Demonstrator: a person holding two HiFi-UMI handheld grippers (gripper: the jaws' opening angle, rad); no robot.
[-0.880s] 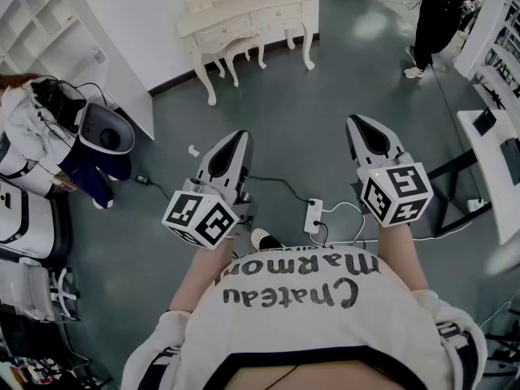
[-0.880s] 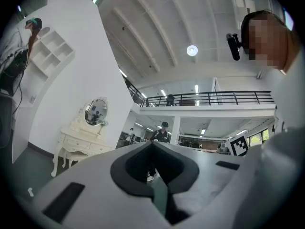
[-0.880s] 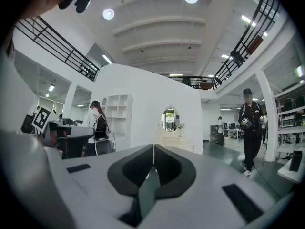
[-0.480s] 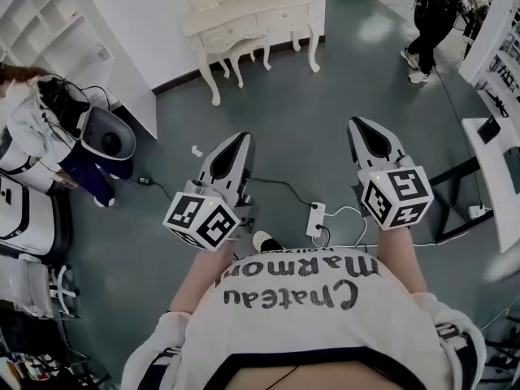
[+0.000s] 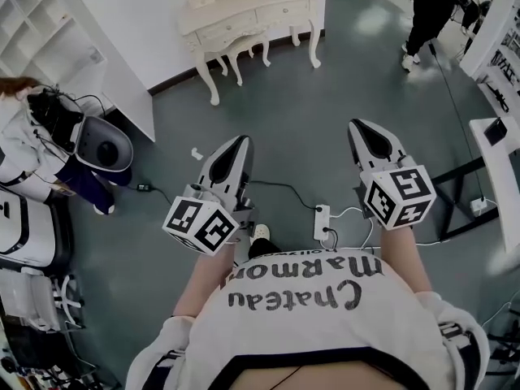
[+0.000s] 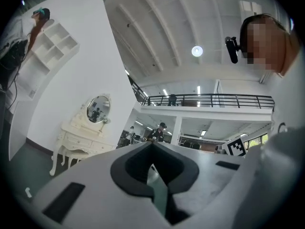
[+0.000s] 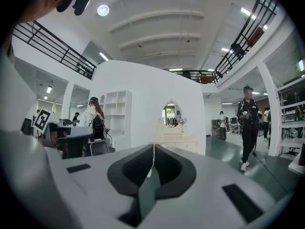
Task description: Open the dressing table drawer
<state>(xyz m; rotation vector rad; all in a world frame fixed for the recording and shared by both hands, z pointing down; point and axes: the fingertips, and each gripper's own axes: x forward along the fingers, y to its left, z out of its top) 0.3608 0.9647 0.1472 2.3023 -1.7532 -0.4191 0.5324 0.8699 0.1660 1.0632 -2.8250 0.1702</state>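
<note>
The cream dressing table (image 5: 244, 19) stands against the white wall at the top of the head view, several steps away, with its drawers (image 5: 280, 12) closed. It shows small in the left gripper view (image 6: 76, 140) under its oval mirror (image 6: 98, 109). In the right gripper view it sits dead ahead (image 7: 177, 144). My left gripper (image 5: 240, 139) and right gripper (image 5: 363, 124) are held out side by side over the grey floor, both pointing toward the table. Both are shut with nothing in them, and their tips meet in the left (image 6: 152, 143) and right (image 7: 153, 146) gripper views.
A white shelf unit (image 5: 49, 31) stands left of the table. A person sits by a chair (image 5: 101, 140) at the left. A power strip (image 5: 322, 218) with cables lies on the floor between my grippers. A person in black (image 5: 426, 15) stands at the top right, and a desk (image 5: 500, 153) is at the right.
The floor and power strip have slid slightly toward me. The person in black has drifted toward the top right. Both grippers stay shut, in nearly the same place.
</note>
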